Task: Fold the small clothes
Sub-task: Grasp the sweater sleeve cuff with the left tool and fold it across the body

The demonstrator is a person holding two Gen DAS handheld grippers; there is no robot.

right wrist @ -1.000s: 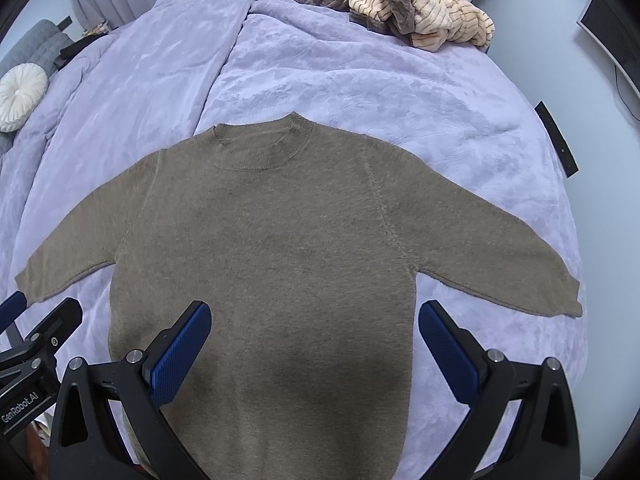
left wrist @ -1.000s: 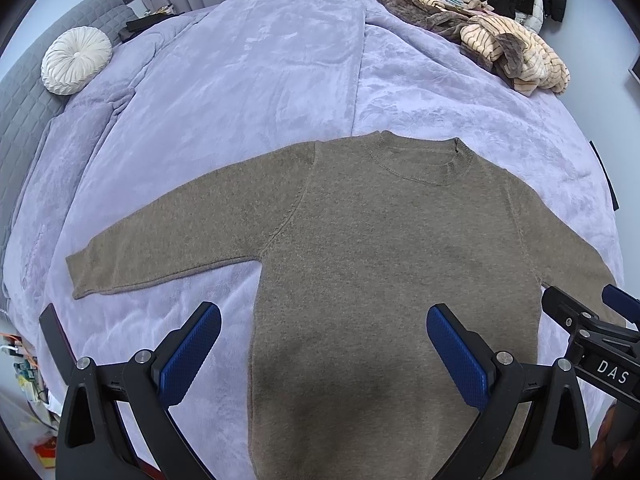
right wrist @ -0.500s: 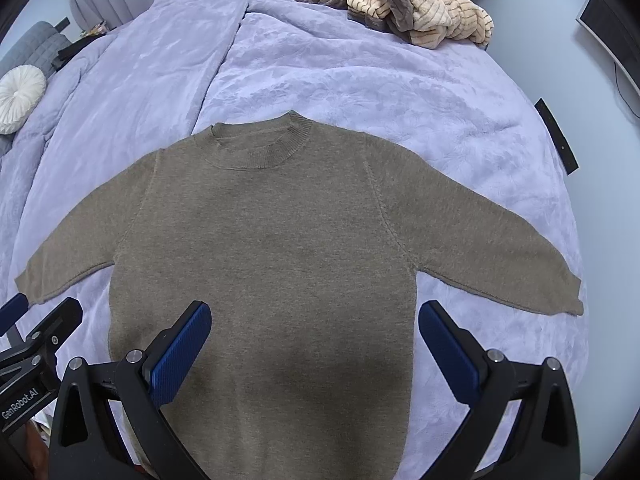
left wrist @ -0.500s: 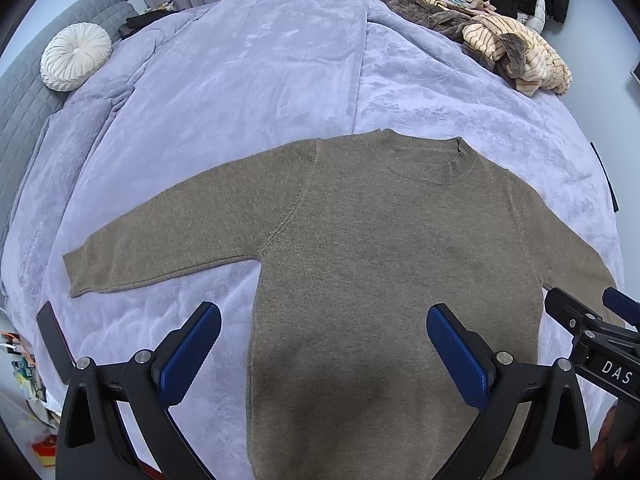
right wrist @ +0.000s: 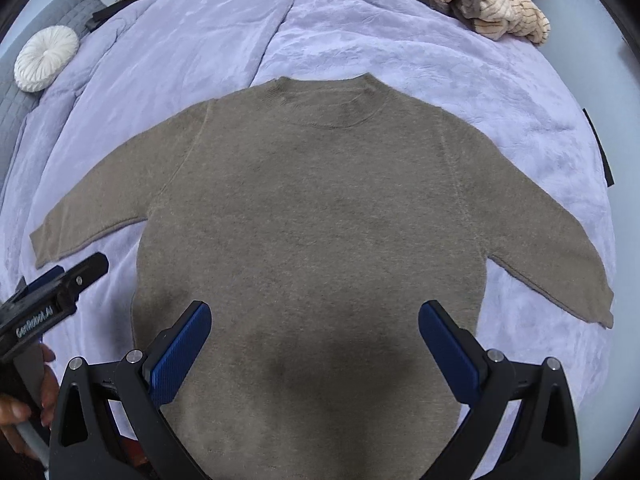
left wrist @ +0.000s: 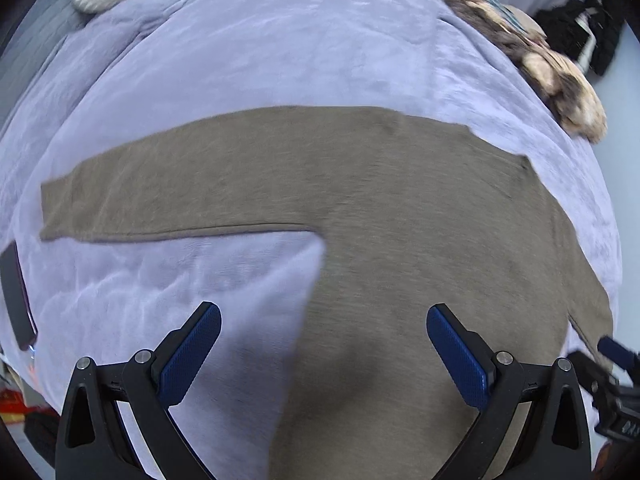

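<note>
Knit: brown sweater [right wrist: 312, 216] lies flat, front up, sleeves spread on the lavender bed [right wrist: 400, 48], laid out ready for folding.
Left gripper [left wrist: 324, 344]: jaws wide apart, empty, above the left sleeve side.
Right gripper [right wrist: 316, 340]: jaws wide apart, empty, over the hem.
Left view: blurred; sleeve cuff clear.
Right view: collar, both sleeves.

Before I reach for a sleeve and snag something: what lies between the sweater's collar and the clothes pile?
Only bare lilac blanket separates the sweater collar from the clothes pile; the right wrist view shows it clearly.
</note>
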